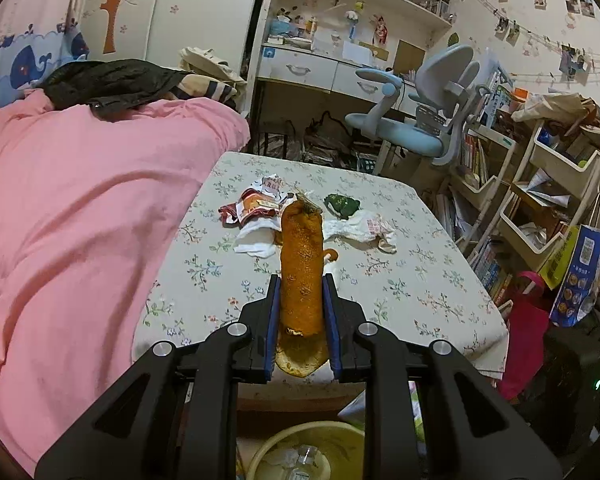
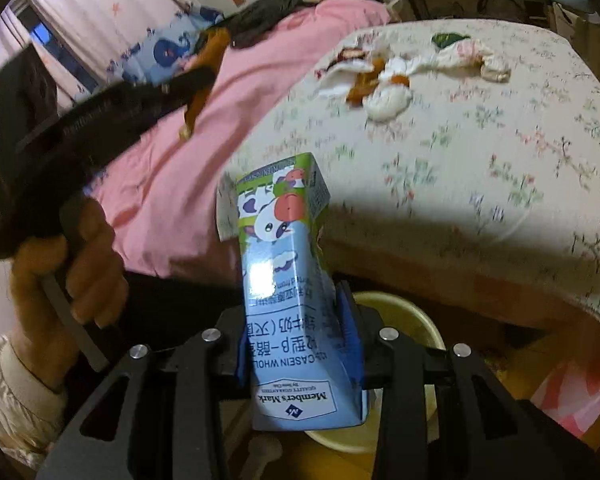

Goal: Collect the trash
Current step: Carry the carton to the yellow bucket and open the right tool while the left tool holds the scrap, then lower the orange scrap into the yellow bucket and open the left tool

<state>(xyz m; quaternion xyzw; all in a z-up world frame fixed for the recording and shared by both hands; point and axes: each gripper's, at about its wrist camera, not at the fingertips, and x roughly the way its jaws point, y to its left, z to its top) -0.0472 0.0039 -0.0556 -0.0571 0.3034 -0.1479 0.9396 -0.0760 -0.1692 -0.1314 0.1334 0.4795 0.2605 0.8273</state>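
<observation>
Black gripper frames fill the near edge of both wrist views.

Table (image 1: 420,280): covered by a floral cloth; a pink bedspread (image 1: 80,208) lies to its left, a blue desk chair (image 1: 420,120) beyond its far edge, and shelving packed with books at far right.

Bin (image 2: 412,320): pale yellow, round, set below the near edge of the table. Its rim is seen just behind the right gripper; in the left wrist view a clear bottle (image 1: 306,456) is seen inside it.

Milk carton (image 2: 284,280): blue and green, printed with a cartoon cow. It is clamped between the blue pads of the right gripper (image 2: 300,344), whose jaws are part-way closed on its lower half. Its long axis runs away from the camera, tilted slightly left, the printed text upside down, above the bin.

Orange peel (image 1: 302,272): a long curled strip, pinched between the blue pads of the left gripper (image 1: 302,320), jaws narrowly set. Its long axis is pointed straight ahead along the fingers, toward the far litter, above the table's near edge.

Remaining litter at the far middle of the table: crumpled white tissues (image 1: 256,240), a red and white wrapper (image 1: 256,204), a white plastic wrapper (image 1: 364,228), a green wrapper (image 1: 342,204), small peel scraps (image 2: 364,84).
</observation>
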